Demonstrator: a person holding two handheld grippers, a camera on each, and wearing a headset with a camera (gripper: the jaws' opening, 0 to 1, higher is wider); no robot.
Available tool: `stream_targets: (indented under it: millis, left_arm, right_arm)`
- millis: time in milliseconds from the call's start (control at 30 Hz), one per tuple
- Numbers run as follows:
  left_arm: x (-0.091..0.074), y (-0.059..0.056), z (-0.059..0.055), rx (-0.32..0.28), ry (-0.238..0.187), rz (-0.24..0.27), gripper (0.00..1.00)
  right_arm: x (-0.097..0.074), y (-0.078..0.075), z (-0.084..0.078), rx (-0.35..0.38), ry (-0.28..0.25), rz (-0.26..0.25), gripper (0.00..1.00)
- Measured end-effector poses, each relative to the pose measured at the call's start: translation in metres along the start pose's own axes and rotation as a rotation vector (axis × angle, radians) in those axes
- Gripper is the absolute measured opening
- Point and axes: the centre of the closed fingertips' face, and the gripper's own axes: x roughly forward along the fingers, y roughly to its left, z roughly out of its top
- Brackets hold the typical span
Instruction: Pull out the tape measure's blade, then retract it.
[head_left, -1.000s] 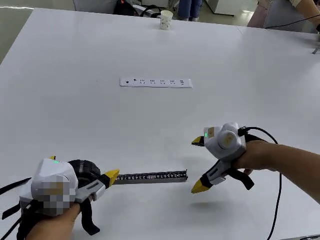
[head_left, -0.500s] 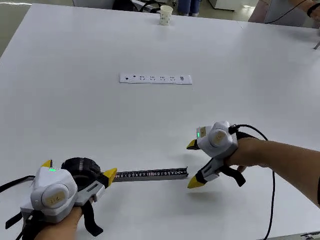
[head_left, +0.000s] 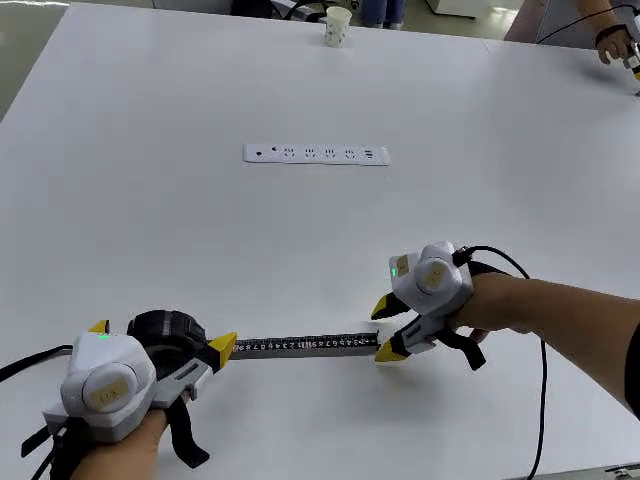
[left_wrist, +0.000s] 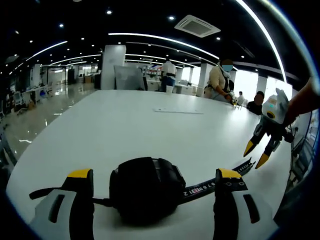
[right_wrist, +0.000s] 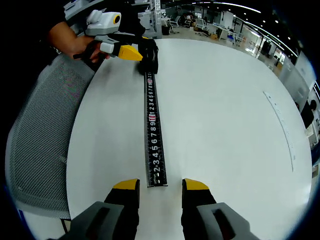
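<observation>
The black tape measure case (head_left: 170, 332) lies on the white table (head_left: 300, 240) at the near left. My left gripper (head_left: 160, 338) is open and straddles the case, and the left gripper view shows table on both sides of the case (left_wrist: 145, 187). The blade (head_left: 300, 346) runs right along the table, numbers up. Its end lies between the yellow tips of my right gripper (head_left: 385, 329), which is open. In the right gripper view the blade (right_wrist: 152, 135) ends between the jaws of that gripper (right_wrist: 160, 185), with a gap on each side.
A white power strip (head_left: 316, 154) lies mid-table and a paper cup (head_left: 338, 27) stands at the far edge. A person's hand (head_left: 610, 42) is at the far right corner. A grey mesh chair back (right_wrist: 40, 125) stands beside the table's near edge.
My right gripper has moved down and left to the blade's end, and its jaws have narrowed around it. The left gripper and the case have stayed put.
</observation>
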Motion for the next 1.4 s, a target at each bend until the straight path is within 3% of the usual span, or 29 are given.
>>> stream_targets:
  millis: [433,733,867,1033,1233,1333,1400]
  left_arm:
    - [0.003,0.001,0.002,-0.002,-0.002,0.007,0.99]
    - [0.003,-0.002,0.003,0.005,-0.011,0.001,0.98]
    - [0.003,-0.001,0.003,0.026,-0.008,0.008,0.94]
    - [0.005,0.000,0.001,0.067,0.009,0.020,0.85]
    - [0.008,0.013,-0.003,0.050,0.026,0.051,0.73]
    - [0.009,0.016,-0.007,0.014,0.043,0.061,0.74]
    - [0.009,0.015,-0.006,0.042,0.039,0.045,0.73]
  right_arm:
    - [0.006,0.005,-0.004,-0.014,0.031,0.025,0.16]
    - [0.008,0.004,-0.004,-0.061,0.078,0.005,0.11]
    - [0.008,0.003,-0.004,-0.061,0.098,0.006,0.11]
    - [0.009,0.001,-0.004,-0.004,0.096,0.001,0.10]
    - [0.010,0.002,-0.004,0.005,0.135,-0.027,0.10]
    - [0.010,0.001,-0.004,0.020,0.144,-0.035,0.10]
    - [0.010,0.001,-0.005,0.024,0.150,-0.039,0.10]
